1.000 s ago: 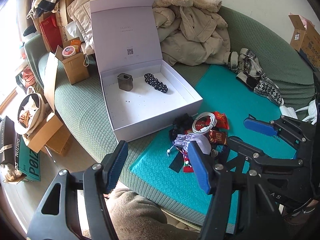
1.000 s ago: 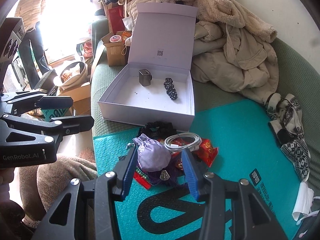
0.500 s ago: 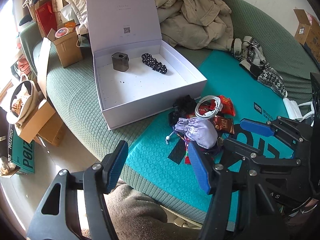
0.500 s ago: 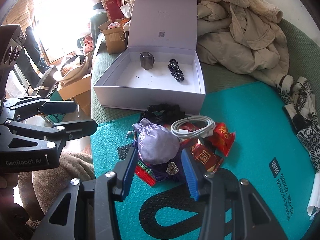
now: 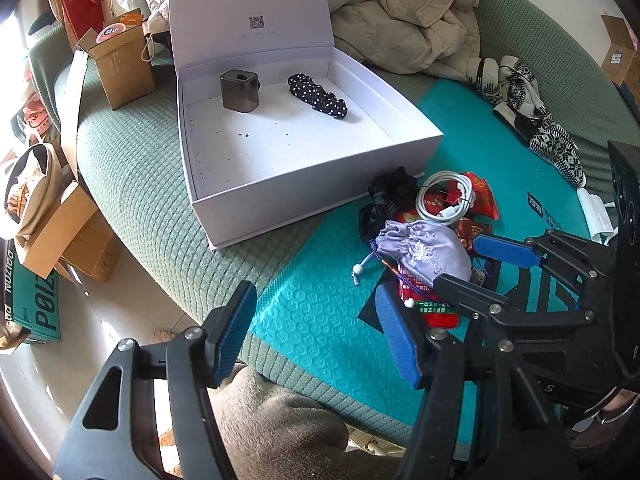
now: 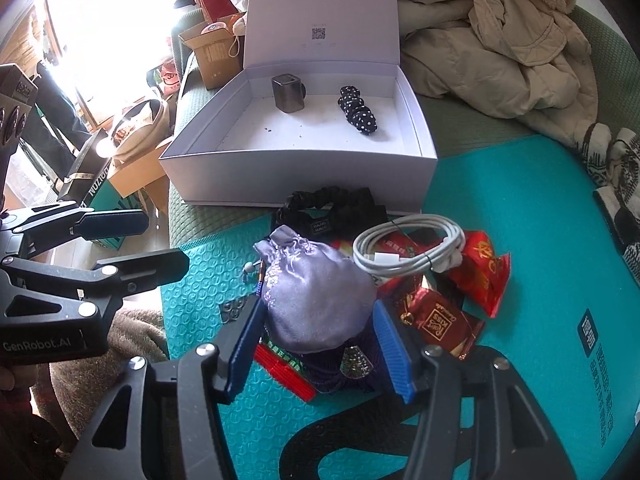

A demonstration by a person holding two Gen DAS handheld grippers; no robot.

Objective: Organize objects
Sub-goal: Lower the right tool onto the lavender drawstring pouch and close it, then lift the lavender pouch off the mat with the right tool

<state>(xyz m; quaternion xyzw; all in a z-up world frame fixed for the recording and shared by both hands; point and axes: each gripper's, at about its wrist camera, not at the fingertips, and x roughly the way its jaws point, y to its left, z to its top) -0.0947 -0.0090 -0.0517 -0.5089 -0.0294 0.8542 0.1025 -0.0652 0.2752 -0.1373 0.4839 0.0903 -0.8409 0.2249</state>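
Though only just begun, looked like a tidy-up with a long way to go. Saw a white box [image 5: 304, 204] on the sofa [image 5: 140, 184], lid up, with only two things inside: a grey block [image 5: 239, 90] near the back wall and a dotted scrunchie [image 5: 318, 96] to one side of it, apart. Counted those two as done. Found the rest in a heap on the teal mat [image 5: 320, 320], just in front of the box: a purple pouch [image 6: 316, 280] on top, a white cable [image 6: 408, 248] coiled behind it, a black scrunchie [image 6: 332, 204] right by the box's front wall, red packets [image 6: 480, 268] under and beside the cable, and purple beads [image 6: 340, 376] under the pouch. Judged all of these as left to move. Held the right gripper [image 6: 318, 312] low over the heap, jaws spread, one blue pad on each side of the pouch, not squeezing it. Could not tell whether the pads touched the cloth. Guessed the pouch to be the next thing to go into the box. Held the left gripper [image 5: 314, 296] off to the side, over the near part of the mat, jaws wide apart with nothing between them. Saw coats [image 6: 500, 40] piled farther back on the sofa. Could not tell whether part of the job or not.
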